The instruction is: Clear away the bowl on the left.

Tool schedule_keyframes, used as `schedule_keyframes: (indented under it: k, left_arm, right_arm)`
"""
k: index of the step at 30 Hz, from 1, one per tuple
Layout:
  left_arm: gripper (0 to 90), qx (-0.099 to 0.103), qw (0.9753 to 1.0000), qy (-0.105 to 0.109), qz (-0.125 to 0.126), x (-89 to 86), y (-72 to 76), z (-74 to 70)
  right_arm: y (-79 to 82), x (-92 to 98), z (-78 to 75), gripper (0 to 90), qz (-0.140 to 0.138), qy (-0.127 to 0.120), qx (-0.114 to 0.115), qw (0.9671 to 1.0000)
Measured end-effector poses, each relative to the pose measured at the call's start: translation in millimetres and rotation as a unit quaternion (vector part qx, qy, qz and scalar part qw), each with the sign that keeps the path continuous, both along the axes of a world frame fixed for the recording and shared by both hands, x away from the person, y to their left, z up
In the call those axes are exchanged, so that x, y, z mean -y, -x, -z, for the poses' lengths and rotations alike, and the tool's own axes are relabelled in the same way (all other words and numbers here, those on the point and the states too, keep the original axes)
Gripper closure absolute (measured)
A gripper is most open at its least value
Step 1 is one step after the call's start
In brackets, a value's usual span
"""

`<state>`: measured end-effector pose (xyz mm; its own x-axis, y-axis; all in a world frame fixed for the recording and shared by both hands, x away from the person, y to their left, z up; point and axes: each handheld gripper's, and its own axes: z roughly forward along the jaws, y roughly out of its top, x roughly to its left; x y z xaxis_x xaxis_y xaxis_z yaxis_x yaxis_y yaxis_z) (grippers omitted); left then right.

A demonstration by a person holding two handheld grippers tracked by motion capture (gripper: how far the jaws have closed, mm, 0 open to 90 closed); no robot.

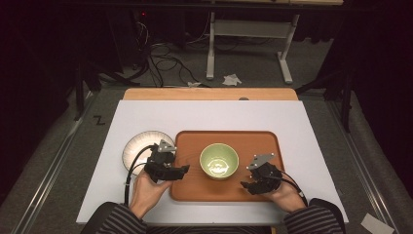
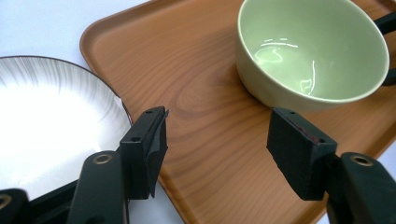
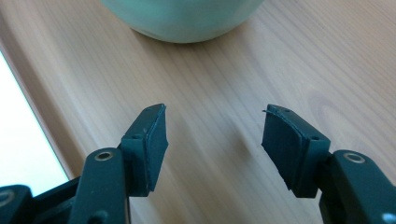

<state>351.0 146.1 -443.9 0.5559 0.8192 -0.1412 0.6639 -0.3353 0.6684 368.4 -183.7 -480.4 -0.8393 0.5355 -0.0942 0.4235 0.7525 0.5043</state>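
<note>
A pale green bowl [image 1: 219, 160] stands empty in the middle of a brown wooden tray [image 1: 263, 144]. A white plate [image 1: 139, 146] with a dark streaked rim lies on the table just left of the tray. My left gripper [image 1: 182, 170] hovers open over the tray's left edge, jaws pointing right toward the bowl [image 2: 313, 51], with the plate [image 2: 51, 121] and tray [image 2: 201, 98] below it. My right gripper [image 1: 245, 184] is open over the tray's front right part, jaws pointing left; the bowl's base [image 3: 182, 18] sits ahead of it on the tray [image 3: 224, 88]. Neither holds anything.
A white mat [image 1: 214, 114] covers the table, with a wooden strip [image 1: 209, 93] at its far edge. Beyond the table are cables [image 1: 165, 63] on the floor and a white stand [image 1: 248, 39]. The person's striped sleeves [image 1: 311, 222] come in at the bottom.
</note>
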Motion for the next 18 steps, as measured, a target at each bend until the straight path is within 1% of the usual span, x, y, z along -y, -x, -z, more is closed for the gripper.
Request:
schedule_keyframes:
  k: [3, 7, 9, 11, 13, 15, 18]
  left_arm:
    - [37.5, 0.005, 1.0000, -0.005, 0.005, 1.6, 2.4, 0.2]
    - [37.4, 0.004, 0.9999, -0.012, 0.009, 3.5, 3.3, 2.0]
    - [38.2, -0.002, 1.0000, -0.005, 0.007, 3.2, 3.3, 3.3]
    - [38.3, -0.009, 0.9999, -0.007, 0.007, 2.9, 2.9, 5.5]
    - [38.3, -0.013, 0.9999, -0.009, 0.005, 2.9, 2.6, 8.1]
    - [38.3, -0.022, 0.9997, -0.005, 0.005, 3.2, 2.4, 10.0]
    - [38.3, -0.027, 0.9996, -0.007, 0.006, 4.1, 2.1, 12.1]
  right_arm:
    - [-0.3, 0.3, 0.2, 41.7, 0.001, -0.001, 0.002, 1.0000]
    - [-0.6, 0.6, 0.1, 41.8, 0.001, -0.003, 0.002, 1.0000]
    - [-0.6, 0.7, -0.1, 41.8, 0.002, -0.002, 0.002, 1.0000]
    - [-0.3, 0.7, -0.3, 41.8, 0.006, -0.005, 0.000, 1.0000]
    - [-0.3, 0.8, -0.5, 41.8, 0.005, -0.005, -0.001, 1.0000]
    - [-0.4, 1.1, -0.6, 41.8, 0.002, -0.003, -0.001, 1.0000]
    - [0.1, 1.0, -0.7, 41.8, 0.007, -0.006, 0.001, 1.0000]
